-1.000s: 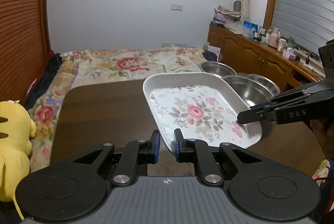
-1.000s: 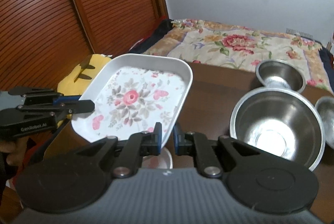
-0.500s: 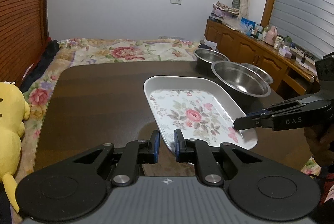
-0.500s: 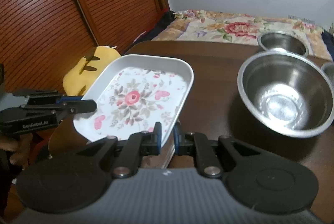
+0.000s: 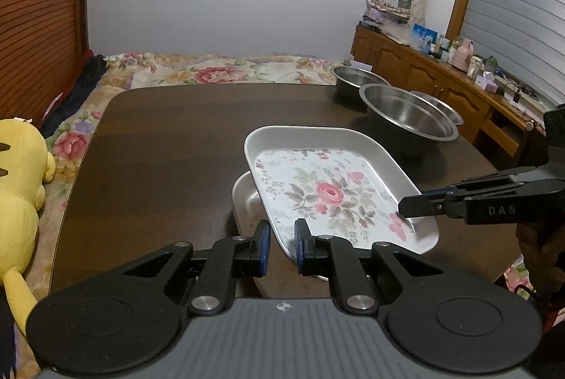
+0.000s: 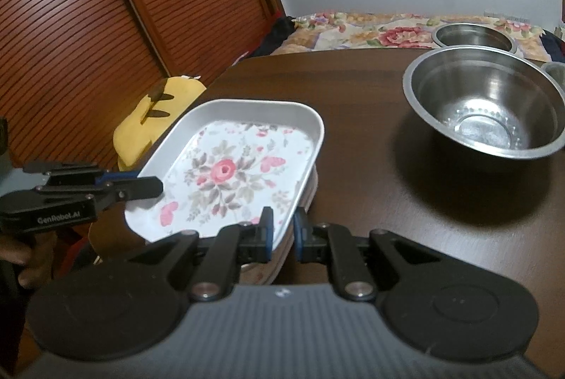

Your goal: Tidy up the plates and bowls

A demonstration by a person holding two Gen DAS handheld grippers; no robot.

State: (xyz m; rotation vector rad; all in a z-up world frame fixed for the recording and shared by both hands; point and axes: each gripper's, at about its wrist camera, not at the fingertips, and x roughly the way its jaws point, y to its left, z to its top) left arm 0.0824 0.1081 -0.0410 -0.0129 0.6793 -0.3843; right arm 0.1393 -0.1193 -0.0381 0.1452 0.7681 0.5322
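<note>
Both grippers, left (image 5: pixel 281 246) and right (image 6: pixel 282 234), clamp the floral tray (image 5: pixel 328 191) by opposite rims, directly above a second tray (image 5: pixel 245 202).

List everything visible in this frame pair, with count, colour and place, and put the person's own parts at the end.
floral tray: 1, white with pink roses, held over the near table edge
second tray: 1, white, under the floral tray
steel bowls: 3, silver, far right of the table
table: 1, dark brown
plush toy: 1, yellow, left of the table
bed: 1, floral cover, behind the table
cabinet: 1, wooden, cluttered top, right wall
left gripper: black, fingers shut on the tray rim
right gripper: black, fingers shut on the opposite rim
</note>
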